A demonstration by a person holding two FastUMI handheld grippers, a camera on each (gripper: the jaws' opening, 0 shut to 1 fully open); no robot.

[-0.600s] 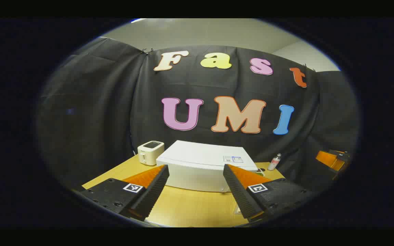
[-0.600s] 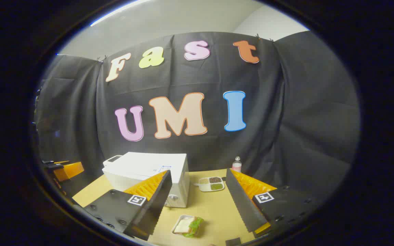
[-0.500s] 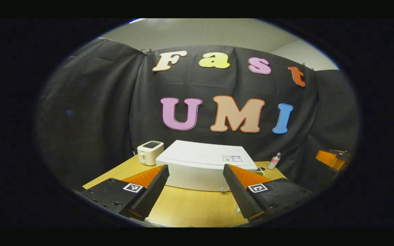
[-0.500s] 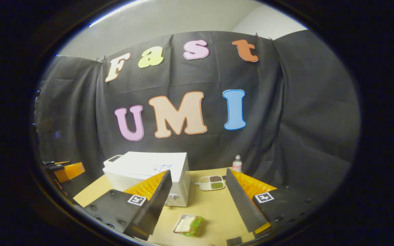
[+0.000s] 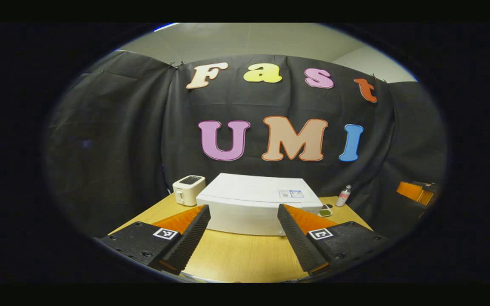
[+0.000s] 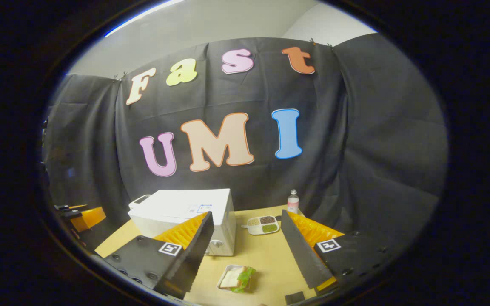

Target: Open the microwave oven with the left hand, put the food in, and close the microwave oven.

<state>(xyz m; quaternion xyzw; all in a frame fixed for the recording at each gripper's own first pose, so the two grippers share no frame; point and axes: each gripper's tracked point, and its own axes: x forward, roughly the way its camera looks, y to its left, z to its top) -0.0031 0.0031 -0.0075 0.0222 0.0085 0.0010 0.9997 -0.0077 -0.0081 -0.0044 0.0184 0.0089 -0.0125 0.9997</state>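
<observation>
Spread left gripper (image 5: 241, 236) before seemingly closed microwave (image 5: 257, 204)

I see a wooden table (image 6: 266, 259), white microwave (image 5: 253, 204) on it, toaster (image 5: 188, 189) beside, small bottle (image 6: 293, 201), divided dish (image 6: 263, 225), sandwich tray (image 6: 233, 279) nearest me.
</observation>
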